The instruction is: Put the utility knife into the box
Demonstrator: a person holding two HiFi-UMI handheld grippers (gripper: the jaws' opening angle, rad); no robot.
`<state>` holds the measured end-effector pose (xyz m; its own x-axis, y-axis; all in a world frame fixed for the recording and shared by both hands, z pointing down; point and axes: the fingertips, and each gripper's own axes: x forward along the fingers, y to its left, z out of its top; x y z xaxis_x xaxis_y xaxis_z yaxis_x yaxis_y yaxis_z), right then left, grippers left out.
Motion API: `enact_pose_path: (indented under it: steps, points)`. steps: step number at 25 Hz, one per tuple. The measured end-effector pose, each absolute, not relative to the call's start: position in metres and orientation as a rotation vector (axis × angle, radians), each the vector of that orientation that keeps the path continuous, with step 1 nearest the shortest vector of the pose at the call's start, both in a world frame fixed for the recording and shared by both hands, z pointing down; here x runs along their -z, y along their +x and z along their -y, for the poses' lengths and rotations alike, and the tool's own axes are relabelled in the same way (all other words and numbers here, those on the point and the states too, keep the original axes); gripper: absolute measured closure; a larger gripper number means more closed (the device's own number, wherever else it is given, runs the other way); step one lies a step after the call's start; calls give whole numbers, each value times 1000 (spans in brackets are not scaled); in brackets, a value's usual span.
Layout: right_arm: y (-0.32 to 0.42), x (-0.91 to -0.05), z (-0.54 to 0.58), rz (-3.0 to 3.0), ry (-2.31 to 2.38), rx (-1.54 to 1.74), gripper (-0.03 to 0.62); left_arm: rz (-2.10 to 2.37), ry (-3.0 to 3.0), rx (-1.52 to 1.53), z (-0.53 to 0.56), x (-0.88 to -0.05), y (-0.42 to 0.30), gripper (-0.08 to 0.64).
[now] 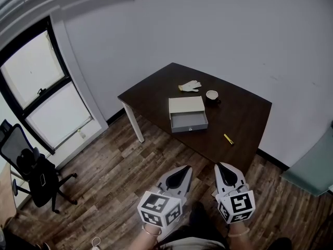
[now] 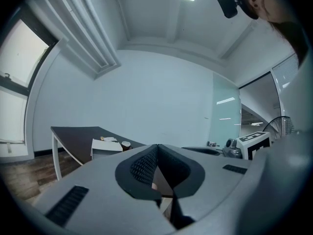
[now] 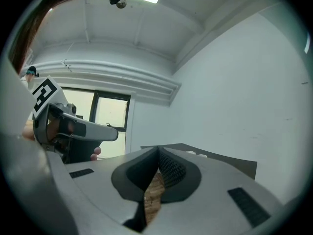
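Utility knife, small and yellow, lies on the dark desk well ahead of the person, not in either gripper. Nearest, at the bottom of the head view, both grippers are held side by side above the wood floor, short of the desk. The left gripper has its fingers pressed together at the tips with nothing between them, as the left gripper view shows. The right gripper is the same: its fingers meet at the tips and grip nothing. To the left on the floor stands a black office chair, below a dark-framed window.

On the desk, the knife sits close to the near edge, to the right of the box and apart from it. The box is beige on top, with a grey open drawer facing the person. Just beyond the box's right corner stands a small cup. Farther back, near the desk's far edge, lies a white glove. A plain white wall rises behind the desk.
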<state>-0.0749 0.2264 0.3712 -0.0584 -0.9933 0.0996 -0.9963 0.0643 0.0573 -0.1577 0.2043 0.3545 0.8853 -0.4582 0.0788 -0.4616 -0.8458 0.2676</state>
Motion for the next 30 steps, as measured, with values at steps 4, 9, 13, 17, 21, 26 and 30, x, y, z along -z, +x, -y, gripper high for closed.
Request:
enact_pose_path:
  steps: [4,9,13,17,21,26,30]
  points:
    - [-60,-376,-207,2214,2076,-60,584,677,2775,-16,-187,-359,-142,541]
    - [-36,-385,-176,2202,2069,-77,584,659,2778,-21,-159,-364,-114,541]
    - [-14,-394,-148,2204,2063,-107,583,651,2776,-31,-133,-371,-91,541]
    - [10,-398,-117,2198,2038,-121,583,643,2771,-36,-104,-373,-64,541]
    - [33,-401,-86,2196,2015,-134,578,633,2770,-41,-75,-374,-38,541]
    - [66,-409,-55,2192,1979,-168,561,597,2762,-63,-46,-380,0,541]
    - [95,-421,-35,2184,1942,-207,555,556,2759,-83,-30,-389,32,541]
